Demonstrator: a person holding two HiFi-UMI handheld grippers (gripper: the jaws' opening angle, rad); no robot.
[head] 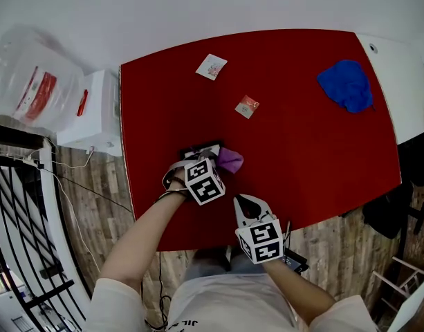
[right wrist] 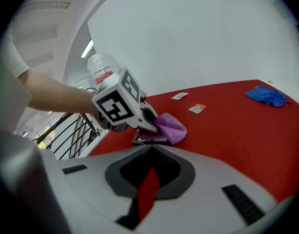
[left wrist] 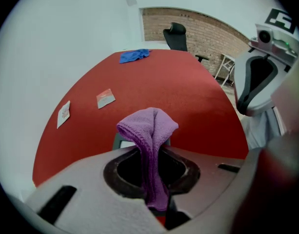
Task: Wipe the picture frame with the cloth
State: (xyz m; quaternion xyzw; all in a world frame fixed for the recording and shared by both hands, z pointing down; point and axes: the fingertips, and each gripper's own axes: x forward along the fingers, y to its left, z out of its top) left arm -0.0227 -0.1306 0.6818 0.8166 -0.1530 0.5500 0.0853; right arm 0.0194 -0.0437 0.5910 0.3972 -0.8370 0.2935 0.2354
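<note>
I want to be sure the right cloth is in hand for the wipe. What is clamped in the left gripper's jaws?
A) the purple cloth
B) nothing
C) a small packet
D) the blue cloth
A: the left gripper view shows the left gripper with its jaws shut on the purple cloth, while the blue cloth lies far off on the red table.
</note>
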